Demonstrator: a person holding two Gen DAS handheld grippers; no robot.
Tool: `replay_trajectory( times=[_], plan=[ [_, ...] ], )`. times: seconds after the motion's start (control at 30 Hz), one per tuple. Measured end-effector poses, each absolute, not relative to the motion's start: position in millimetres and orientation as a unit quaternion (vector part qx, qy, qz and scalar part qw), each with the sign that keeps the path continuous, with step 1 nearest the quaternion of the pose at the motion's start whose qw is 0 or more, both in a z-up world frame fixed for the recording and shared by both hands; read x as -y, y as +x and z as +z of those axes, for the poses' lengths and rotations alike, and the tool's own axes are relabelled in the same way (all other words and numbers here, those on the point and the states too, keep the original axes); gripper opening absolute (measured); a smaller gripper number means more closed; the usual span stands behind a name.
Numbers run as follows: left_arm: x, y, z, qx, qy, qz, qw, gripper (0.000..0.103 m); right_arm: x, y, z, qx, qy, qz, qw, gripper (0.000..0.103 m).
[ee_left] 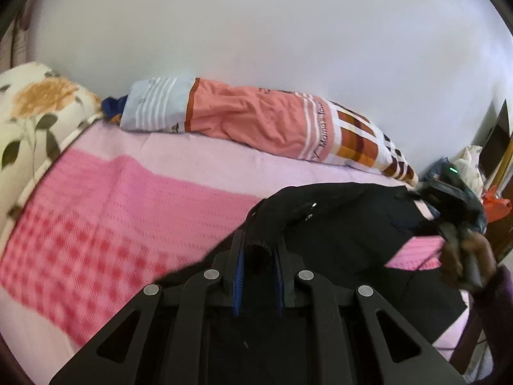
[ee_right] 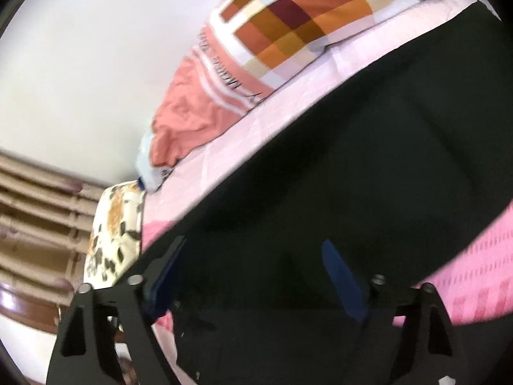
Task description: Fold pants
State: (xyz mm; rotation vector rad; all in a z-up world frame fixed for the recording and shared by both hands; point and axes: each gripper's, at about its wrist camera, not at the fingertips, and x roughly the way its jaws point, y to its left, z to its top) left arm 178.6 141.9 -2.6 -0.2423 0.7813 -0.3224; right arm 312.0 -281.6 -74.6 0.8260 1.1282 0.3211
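With the left claw point(ee_left: 260, 250) clamped on a hem of the black fabric pants point(ee_left: 346, 224) spread over the pink-blanketed bed point(ee_left: 128, 199), the right claw point(ee_right: 253, 266), gaping over the cloth, should pinch the matching edge so both lift evenly.

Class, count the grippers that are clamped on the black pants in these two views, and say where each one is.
1. The left gripper pinches a pants edge, low in its view. The right gripper stands open over the cloth.
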Motion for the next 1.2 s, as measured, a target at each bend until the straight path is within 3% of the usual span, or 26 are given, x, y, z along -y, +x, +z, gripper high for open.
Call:
replay_trajectory(
  times=[0.17,0.23,0.3,0.33,0.77,1.2],
  plan=[
    [-133.1,152.6,-7.8,-0.389,-0.141,-0.153,0.898,0.016,294.5,345.3,-93.9,-0.534,0.422,0.12,0.723,0.062],
    [-130.9,146.4,-8.5,-0.392,-0.145,-0.152,0.896,0.016,298.9,354.7,-100.4,-0.543,0.42,0.098,0.721,0.049],
    [-129.5,142.4,-8.8,-0.395,-0.146,-0.152,0.894,0.016,303.0,358.7,-106.3,-0.55,0.415,0.081,0.72,0.012],
    [-129.5,141.2,-9.1,-0.397,-0.146,-0.15,0.894,0.016,305.1,358.8,-106.9,-0.548,0.415,0.077,0.722,0.01],
    [-160.9,130.8,-16.0,-0.428,-0.165,-0.11,0.882,0.016,299.4,224.7,-52.0,-0.486,0.33,0.105,0.802,0.006],
    [-185.5,81.4,-48.9,-0.473,-0.17,-0.061,0.862,0.017,266.1,100.8,-113.7,-0.565,0.368,0.123,0.728,0.006]
  ],
)
